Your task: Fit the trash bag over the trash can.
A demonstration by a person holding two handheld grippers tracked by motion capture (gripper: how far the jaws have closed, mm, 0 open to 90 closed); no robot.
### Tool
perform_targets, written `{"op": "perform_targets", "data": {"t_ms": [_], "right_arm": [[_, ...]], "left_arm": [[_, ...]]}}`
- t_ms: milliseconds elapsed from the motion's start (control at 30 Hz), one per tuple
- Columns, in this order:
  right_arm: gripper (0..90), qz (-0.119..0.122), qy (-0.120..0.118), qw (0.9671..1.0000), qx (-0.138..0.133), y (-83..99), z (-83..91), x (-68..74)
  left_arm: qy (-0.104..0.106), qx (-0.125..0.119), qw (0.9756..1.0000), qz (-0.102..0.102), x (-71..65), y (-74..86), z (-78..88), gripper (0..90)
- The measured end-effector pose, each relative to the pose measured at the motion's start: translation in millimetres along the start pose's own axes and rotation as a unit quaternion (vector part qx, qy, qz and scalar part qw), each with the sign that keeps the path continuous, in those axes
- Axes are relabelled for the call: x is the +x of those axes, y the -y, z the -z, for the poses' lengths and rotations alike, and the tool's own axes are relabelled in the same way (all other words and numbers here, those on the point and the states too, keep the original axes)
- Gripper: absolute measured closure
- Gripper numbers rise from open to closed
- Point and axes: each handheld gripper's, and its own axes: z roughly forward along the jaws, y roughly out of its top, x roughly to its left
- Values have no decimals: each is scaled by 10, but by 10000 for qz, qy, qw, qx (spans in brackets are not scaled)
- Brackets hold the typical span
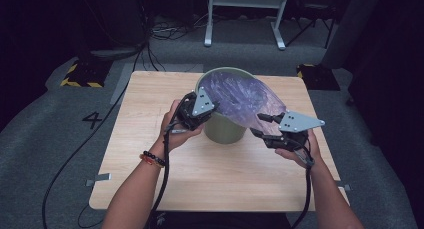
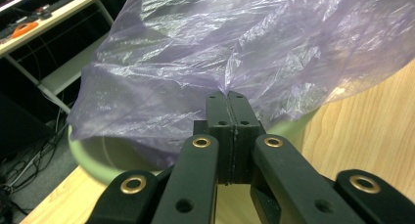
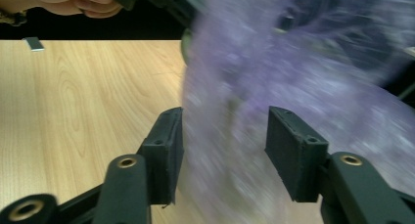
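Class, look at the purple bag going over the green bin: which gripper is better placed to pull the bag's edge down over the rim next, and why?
Probably the left. The left gripper is shut on the purple bag right at the green bin rim. The right gripper stands open, film loose between its jaws, so it must regrip first.

A bin [image 1: 223, 129] stands on the worktop [image 1: 150, 154], toward its far middle. A bag [image 1: 240, 96] lies in it, spilling over its right rim. Left gripper [image 1: 197, 109] at the bin's left, right gripper [image 1: 265, 126] at its right.
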Motion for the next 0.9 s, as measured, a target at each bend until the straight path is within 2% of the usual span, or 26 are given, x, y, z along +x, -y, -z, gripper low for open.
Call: {"op": "perform_targets", "data": {"t_ms": [133,267,433,533,633,700,833,900], "right_arm": [[431,-88,167,9997,-132,5,127,-41],[412,-208,157,9990,-367,-6,238,-65],[372,-136,237,9985,-465,-23,355,-74],[324,-128,413,9981,-430,-43,407,-96],[303,-173,611,9974,-335,-63,393,-125],[297,-240,589,9975,-308,-75,349,-137],[282,-215,544,9981,-179,-122,222,-133],[287,-221,602,9979,-124,-145,165,-143]], "left_arm": [[2,-28,10000,85,29,60,54,898],[26,-76,9999,87,41,91,101,897],[25,-67,10000,54,64,116,173,897],[61,-69,9999,115,94,157,216,895],[95,-69,9999,114,109,199,242,887],[81,-64,9999,107,101,221,248,877],[62,-35,10000,67,105,262,250,874],[61,-49,9999,110,127,284,259,873]]}}
